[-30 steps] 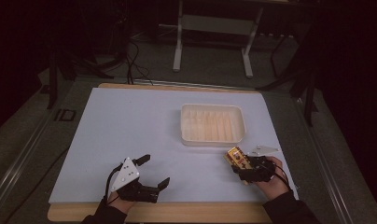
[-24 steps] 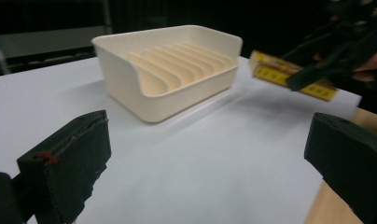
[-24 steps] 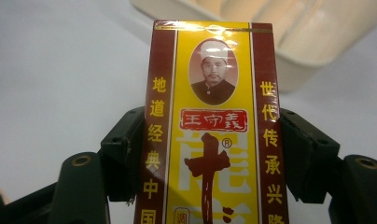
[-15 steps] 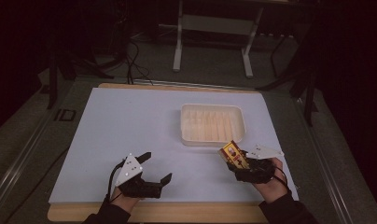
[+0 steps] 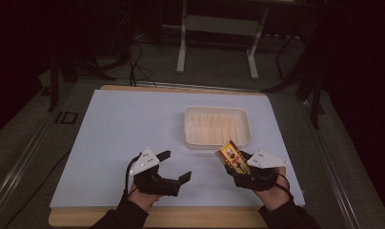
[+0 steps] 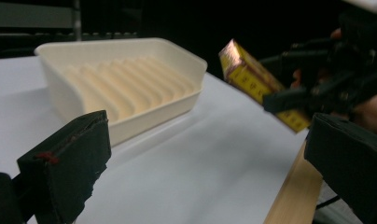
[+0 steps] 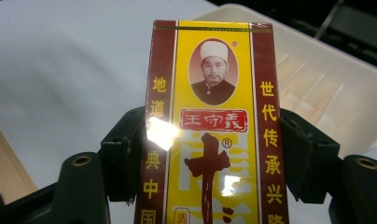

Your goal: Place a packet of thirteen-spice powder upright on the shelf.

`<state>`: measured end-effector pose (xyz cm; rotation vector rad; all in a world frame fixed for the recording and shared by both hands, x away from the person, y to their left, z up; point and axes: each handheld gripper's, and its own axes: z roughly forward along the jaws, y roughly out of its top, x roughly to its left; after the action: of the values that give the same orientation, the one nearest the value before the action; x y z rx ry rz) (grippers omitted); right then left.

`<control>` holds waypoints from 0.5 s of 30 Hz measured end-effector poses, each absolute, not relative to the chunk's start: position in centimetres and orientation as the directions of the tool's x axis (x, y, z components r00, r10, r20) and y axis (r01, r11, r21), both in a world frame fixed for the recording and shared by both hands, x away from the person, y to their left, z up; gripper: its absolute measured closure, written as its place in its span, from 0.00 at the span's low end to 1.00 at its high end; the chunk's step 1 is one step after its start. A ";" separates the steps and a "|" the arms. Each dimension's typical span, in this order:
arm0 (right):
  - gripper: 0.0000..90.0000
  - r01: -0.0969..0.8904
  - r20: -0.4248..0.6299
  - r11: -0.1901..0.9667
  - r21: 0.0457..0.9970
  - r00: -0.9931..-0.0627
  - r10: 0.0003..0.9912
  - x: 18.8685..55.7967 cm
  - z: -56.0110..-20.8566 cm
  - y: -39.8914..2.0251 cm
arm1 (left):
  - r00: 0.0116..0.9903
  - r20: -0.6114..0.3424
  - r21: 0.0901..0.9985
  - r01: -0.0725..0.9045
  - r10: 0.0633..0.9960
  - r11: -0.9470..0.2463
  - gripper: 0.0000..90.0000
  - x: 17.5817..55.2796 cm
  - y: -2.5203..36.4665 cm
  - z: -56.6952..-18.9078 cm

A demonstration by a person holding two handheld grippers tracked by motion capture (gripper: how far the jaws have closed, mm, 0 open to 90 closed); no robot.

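Note:
A yellow and dark-red box (image 5: 232,155) (image 7: 212,126) (image 6: 256,84) with printed characters is held off the white mat, tilted toward the tray. My right gripper (image 5: 238,167) (image 7: 214,158) is shut on it, one pad on each long side. The cream ribbed tray (image 5: 217,127) (image 6: 74,100) (image 7: 354,107) lies just beyond the box, with nothing in it. My left gripper (image 5: 174,167) (image 6: 200,158) hovers open at the front left, nothing between its black fingers (image 6: 70,158). In the left gripper view the right gripper with the box appears at the upper right.
A white mat (image 5: 133,124) covers the wooden table, whose front edge (image 5: 181,217) runs under both hands. Dark floor, cables and a metal stand's legs (image 5: 217,45) lie beyond the far edge.
Both hands rose and moved forward. The right gripper carried the box up and closer to the tray's front edge. The left gripper stayed open.

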<state>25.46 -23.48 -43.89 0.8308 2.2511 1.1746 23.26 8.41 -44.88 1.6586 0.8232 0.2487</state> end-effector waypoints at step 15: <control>0.36 0.187 -0.188 0.414 0.891 -0.680 0.709 23.9 -43.2 -22.8 | 0.736 -0.400 0.889 0.457 0.546 0.034 0.07 25.9 3.7 -43.2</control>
<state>23.87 -22.81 -43.19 0.7570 2.1197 1.2350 25.94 3.68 -43.19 1.5948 0.8304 0.0820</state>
